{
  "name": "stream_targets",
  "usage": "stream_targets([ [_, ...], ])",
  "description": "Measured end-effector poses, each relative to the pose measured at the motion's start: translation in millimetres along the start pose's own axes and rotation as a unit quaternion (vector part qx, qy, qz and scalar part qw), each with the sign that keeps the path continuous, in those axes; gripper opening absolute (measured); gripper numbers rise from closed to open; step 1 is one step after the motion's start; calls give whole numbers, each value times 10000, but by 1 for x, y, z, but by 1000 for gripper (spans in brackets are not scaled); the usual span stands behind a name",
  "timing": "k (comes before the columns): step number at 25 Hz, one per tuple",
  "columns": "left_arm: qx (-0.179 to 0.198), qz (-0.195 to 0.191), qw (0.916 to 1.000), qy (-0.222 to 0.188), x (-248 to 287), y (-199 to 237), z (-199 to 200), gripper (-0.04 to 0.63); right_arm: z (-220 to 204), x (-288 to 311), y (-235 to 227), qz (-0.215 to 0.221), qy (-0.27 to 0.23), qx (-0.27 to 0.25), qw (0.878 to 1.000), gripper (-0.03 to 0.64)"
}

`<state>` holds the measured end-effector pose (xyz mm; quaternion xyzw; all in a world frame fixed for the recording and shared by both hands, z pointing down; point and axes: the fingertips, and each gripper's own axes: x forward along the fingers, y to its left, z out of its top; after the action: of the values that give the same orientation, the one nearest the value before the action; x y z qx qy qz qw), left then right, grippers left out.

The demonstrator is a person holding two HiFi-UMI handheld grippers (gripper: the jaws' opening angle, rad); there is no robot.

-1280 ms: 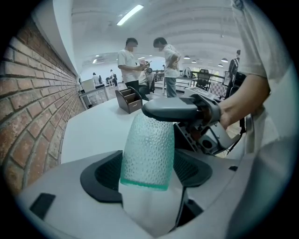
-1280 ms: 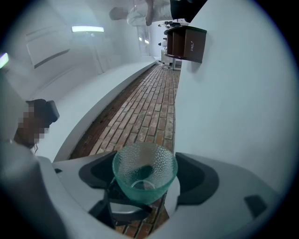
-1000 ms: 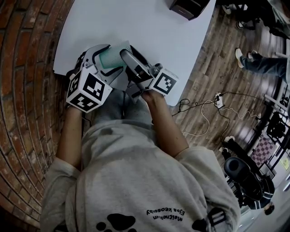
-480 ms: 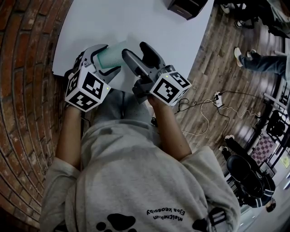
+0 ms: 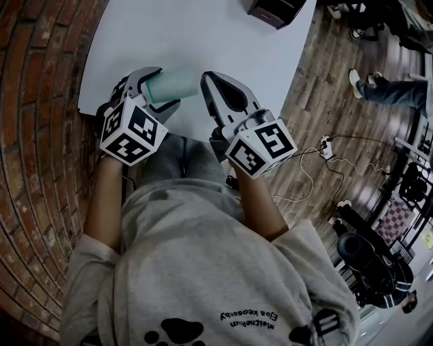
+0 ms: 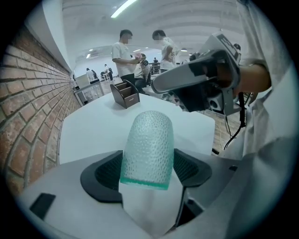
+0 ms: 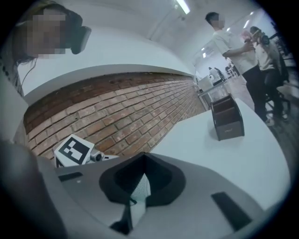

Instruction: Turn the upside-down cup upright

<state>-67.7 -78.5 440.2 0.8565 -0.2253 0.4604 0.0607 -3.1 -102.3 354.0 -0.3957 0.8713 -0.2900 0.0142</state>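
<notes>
Left gripper (image 5: 161, 89) is gripping the cup (image 5: 177, 84) across its sides, jaws clamping the pale green dimpled wall. In the left gripper view the cup (image 6: 148, 144) is sitting between the dark pads (image 6: 105, 173), green rim facing the camera and closed rounded end pointing away, so it is lying roughly sideways rather than upright. It is sitting over the near edge of the white counter (image 5: 223, 40); whether it is touching the surface is hard to say from this angle. Right gripper (image 5: 206, 80) is sitting just beside the cup's closed end, jaws having just been closing and now pressing together with nothing between them. In the right gripper view its jaws (image 7: 142, 163) are meeting at the tips, and a sliver of the dimpled cup is probably showing through the gap behind them. A dark organizer box (image 5: 274, 10) is standing at the far end of the counter, well apart. A brick wall (image 7: 117, 116) is running along the counter's side.
</notes>
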Motion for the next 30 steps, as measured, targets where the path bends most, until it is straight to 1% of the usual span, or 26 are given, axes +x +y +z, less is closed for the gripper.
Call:
stream_targets([
  [2,54,-19,10000,52,1,-1,0,339,-3,0,9,31,240,-385,9990,6],
  [5,123,-68,9999,85,3,-5,4,339,-13,3,15,-116,678,-974,9929,6],
  [9,221,-116,9996,91,4,-9,10,337,-28,4,11,-366,1106,-1332,9842,6],
  [15,320,-187,9992,122,5,-16,16,337,-41,2,-6,-674,1295,-1341,9802,6],
  [21,291,-315,9991,-50,4,-24,25,330,-52,-2,-23,-906,1394,-1276,9778,6],
  [24,283,-352,9989,-117,4,-26,28,328,-57,-3,-26,-967,1401,-1246,9775,6],
  [30,328,-378,9987,-115,5,-26,29,328,-67,0,-30,-1014,1493,-1210,9761,6],
])
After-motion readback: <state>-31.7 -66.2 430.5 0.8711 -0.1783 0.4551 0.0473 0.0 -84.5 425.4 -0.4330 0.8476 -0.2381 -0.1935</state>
